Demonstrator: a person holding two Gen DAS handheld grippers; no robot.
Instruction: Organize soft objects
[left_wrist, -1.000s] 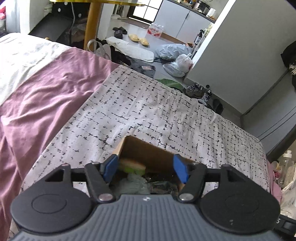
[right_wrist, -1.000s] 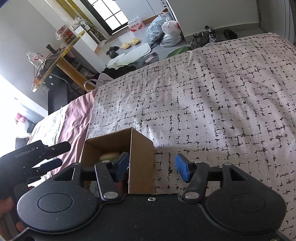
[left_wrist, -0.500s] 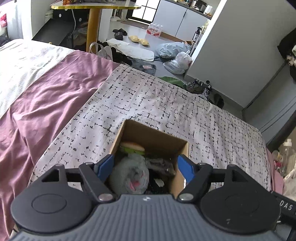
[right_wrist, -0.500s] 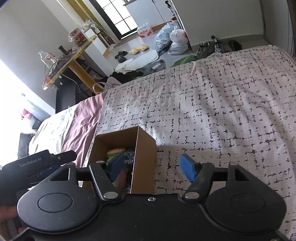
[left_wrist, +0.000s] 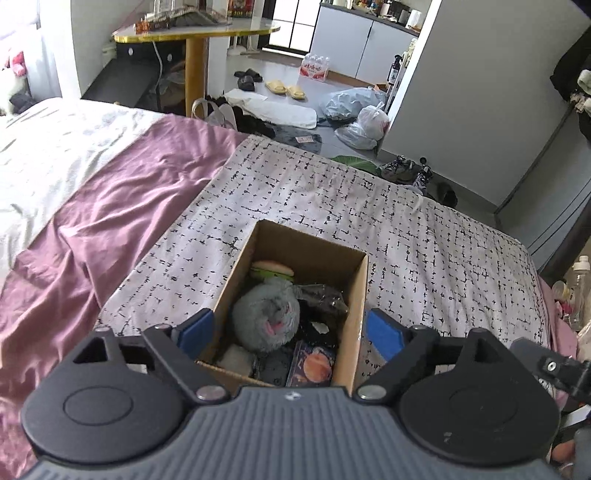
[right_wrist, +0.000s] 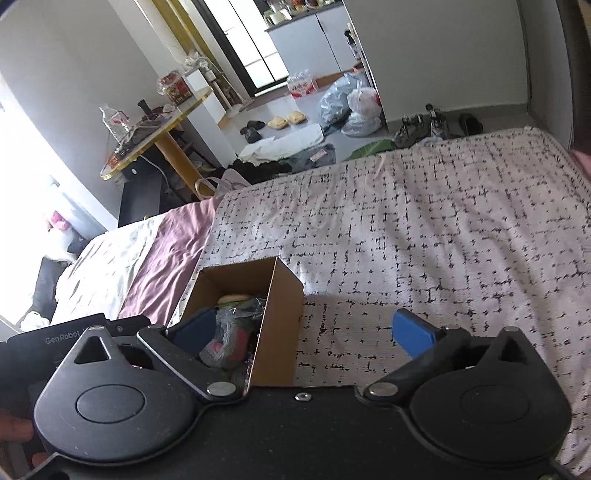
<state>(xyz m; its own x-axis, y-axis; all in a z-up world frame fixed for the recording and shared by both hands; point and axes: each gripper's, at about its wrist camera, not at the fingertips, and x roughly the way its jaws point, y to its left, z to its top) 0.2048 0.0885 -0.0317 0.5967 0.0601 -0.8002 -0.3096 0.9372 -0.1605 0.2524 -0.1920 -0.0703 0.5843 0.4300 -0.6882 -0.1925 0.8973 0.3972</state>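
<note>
Near the left edge of the patterned bedspread (left_wrist: 424, 236) we find the cardboard box (left_wrist: 360, 295), light, thin-walled, packed with a grey plush toy (left_wrist: 266, 314). Left gripper (left_wrist: 288, 332) and right gripper (right_wrist: 306, 332) are opening, gripping nothing. We advise grasping both side walls.

box (left_wrist: 357, 295) on blanket (left_wrist: 424, 236) | plush toy (left_wrist: 266, 314) and toy burger (left_wrist: 272, 269) in box, burger behind | sheet (left_wrist: 92, 229) left of blanket
</note>
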